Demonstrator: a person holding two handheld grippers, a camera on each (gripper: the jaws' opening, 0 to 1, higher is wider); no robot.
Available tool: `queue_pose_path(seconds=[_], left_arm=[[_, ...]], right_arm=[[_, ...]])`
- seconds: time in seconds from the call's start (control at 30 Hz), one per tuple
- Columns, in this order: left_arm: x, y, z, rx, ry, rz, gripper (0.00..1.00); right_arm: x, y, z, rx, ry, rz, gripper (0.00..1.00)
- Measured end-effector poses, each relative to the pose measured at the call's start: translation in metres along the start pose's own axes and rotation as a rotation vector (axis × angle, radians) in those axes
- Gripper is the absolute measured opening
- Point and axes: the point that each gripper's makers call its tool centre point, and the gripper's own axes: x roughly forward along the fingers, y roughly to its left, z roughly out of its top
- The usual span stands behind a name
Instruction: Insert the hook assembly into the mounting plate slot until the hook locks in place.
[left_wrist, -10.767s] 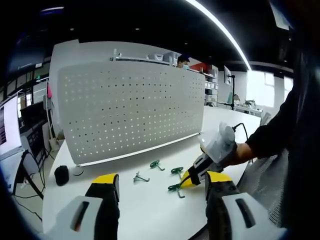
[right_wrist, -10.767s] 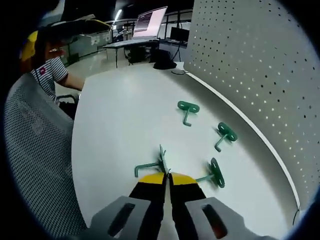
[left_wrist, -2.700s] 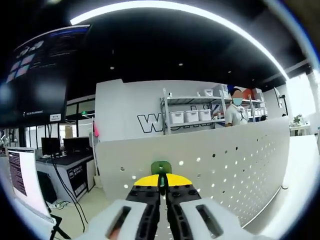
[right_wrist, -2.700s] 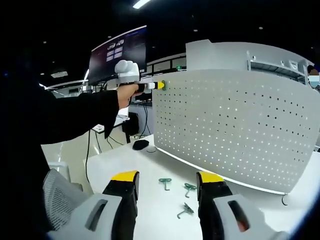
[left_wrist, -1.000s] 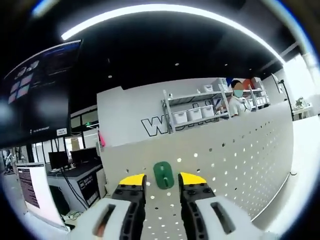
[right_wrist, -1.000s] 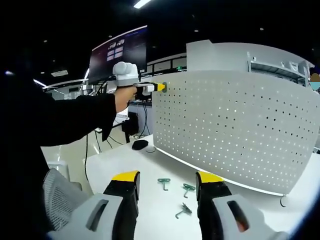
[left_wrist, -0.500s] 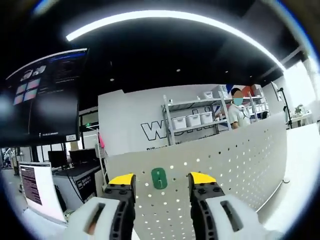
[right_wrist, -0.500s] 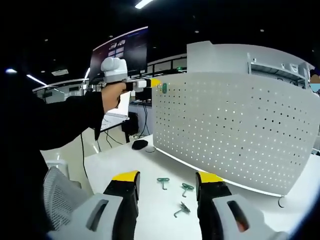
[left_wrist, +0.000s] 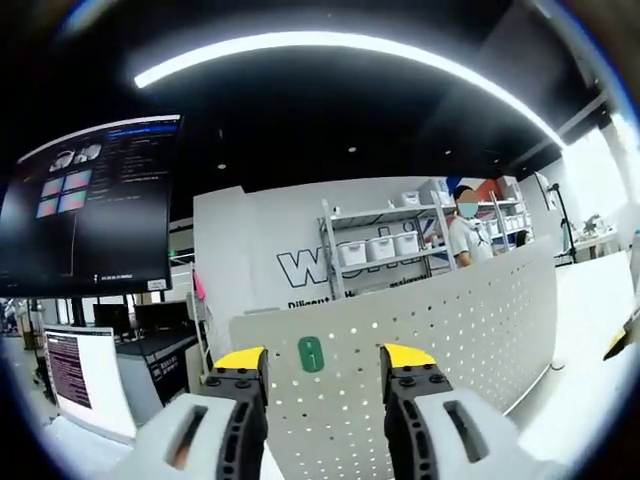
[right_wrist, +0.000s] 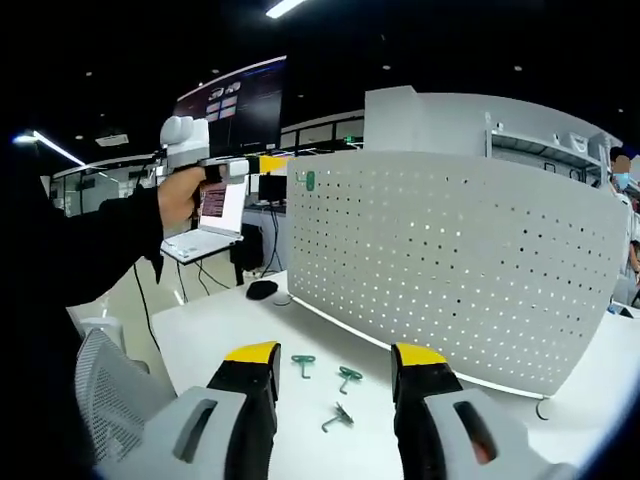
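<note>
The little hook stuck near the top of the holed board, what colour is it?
Green. The hook on the white pegboard shows best in the left gripper view, between the open jaws.

Open air separates the left hand-held gripper (right_wrist: 262, 162) from the pegboard (right_wrist: 450, 270), whose green hook (right_wrist: 309, 180) juts outward.

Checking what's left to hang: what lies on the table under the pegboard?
Three green hooks lie on the white table before the pegboard; a fourth hook hangs on it.
</note>
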Motion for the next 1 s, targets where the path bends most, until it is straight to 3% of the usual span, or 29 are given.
queue_pose_path(seconds=[0.3,0.47,1.0], left_arm=[[-0.027,-0.012,-0.008,-0.016,0.019,-0.026,0.47],[-0.047,-0.029,-0.015,-0.030,0.035,-0.056,0.47],[-0.105,-0.057,-0.041,-0.066,0.100,-0.107,0.47]], right_arm=[[-0.005,-0.012,-0.001,-0.006,0.001,-0.020,0.41],[-0.004,-0.017,-0.005,-0.002,0.007,-0.027,0.41],[0.008,-0.018,-0.015,-0.019,0.037,-0.014,0.40]])
